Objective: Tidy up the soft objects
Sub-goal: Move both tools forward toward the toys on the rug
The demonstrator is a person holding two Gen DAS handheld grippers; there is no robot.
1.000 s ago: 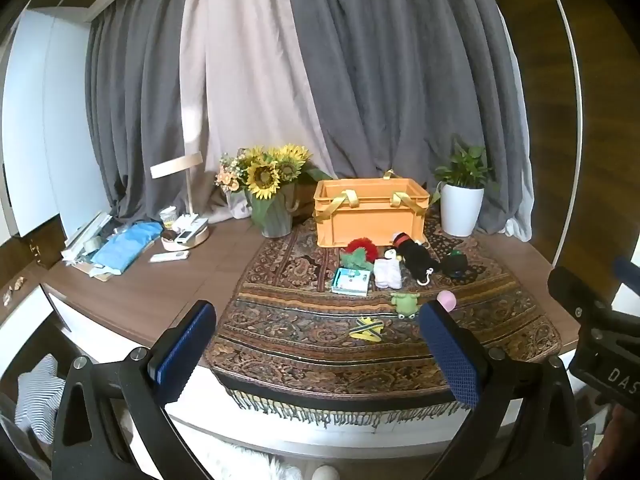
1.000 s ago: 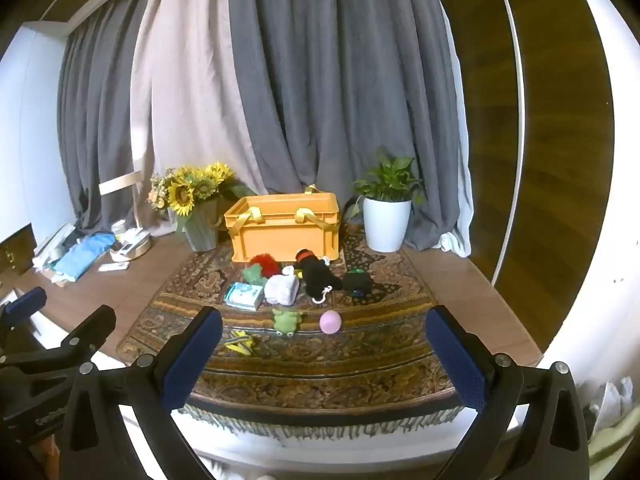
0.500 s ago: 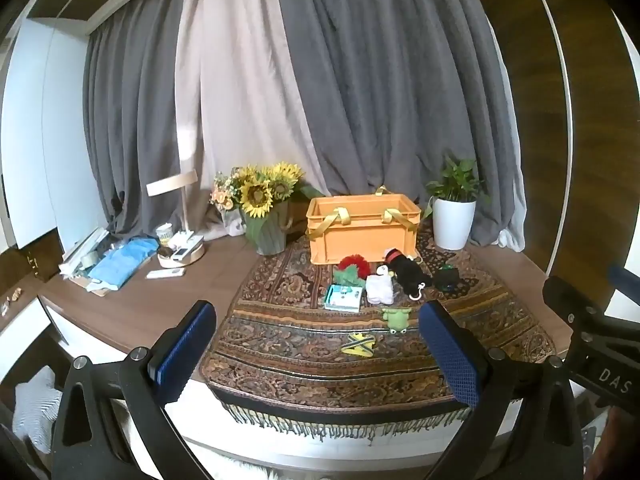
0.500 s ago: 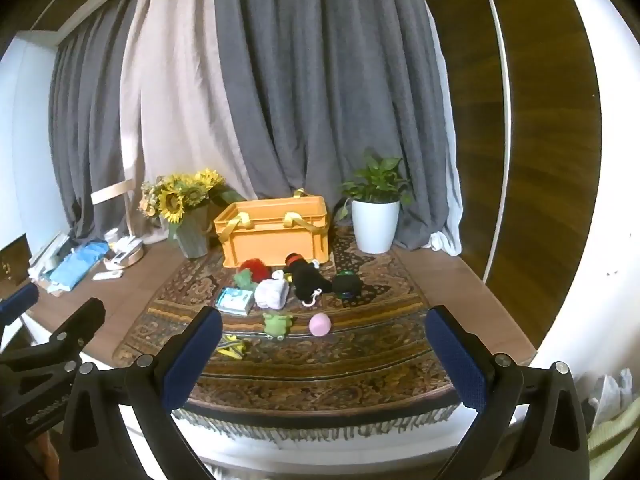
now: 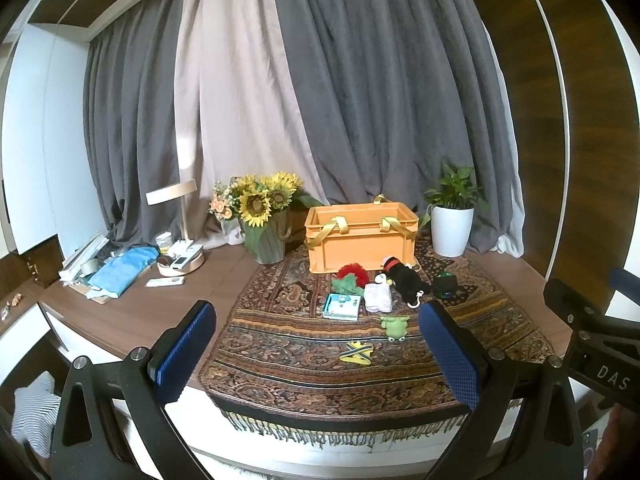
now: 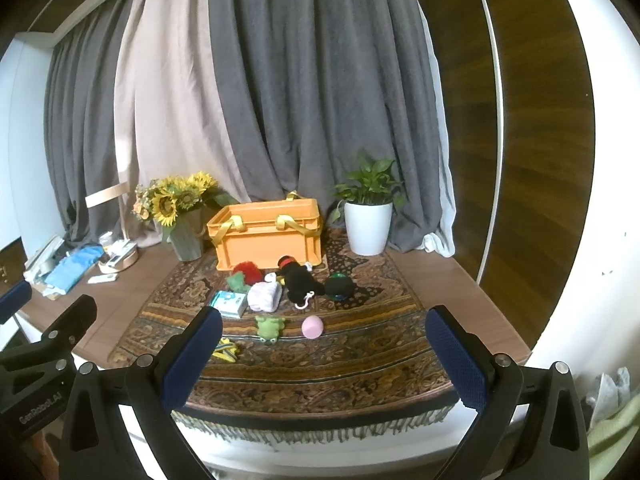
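Both grippers hang off the table's front edge, fingers spread wide and empty.

A patterned rug (image 5: 304, 344) covers the wooden table (image 5: 132, 316) before grey curtains. The orange crate (image 5: 360, 238) sits at its back between sunflowers (image 5: 260, 200) and potted plant (image 5: 452, 216). Just before the crate lie the soft toys (image 6: 298, 280), well beyond the left gripper (image 5: 320, 356) and right gripper (image 6: 324, 356).

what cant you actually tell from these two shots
- Inside of the orange crate: both wrist views are too low, and its front wall hides any contents.
- Pink ball: seen only in the right wrist view; in the left one the blue pad of the left gripper covers that spot.
- Print on the small blue and white packet: too small to read.
- Yellow item near the rug's front: partly behind the right gripper; its kind is unclear.
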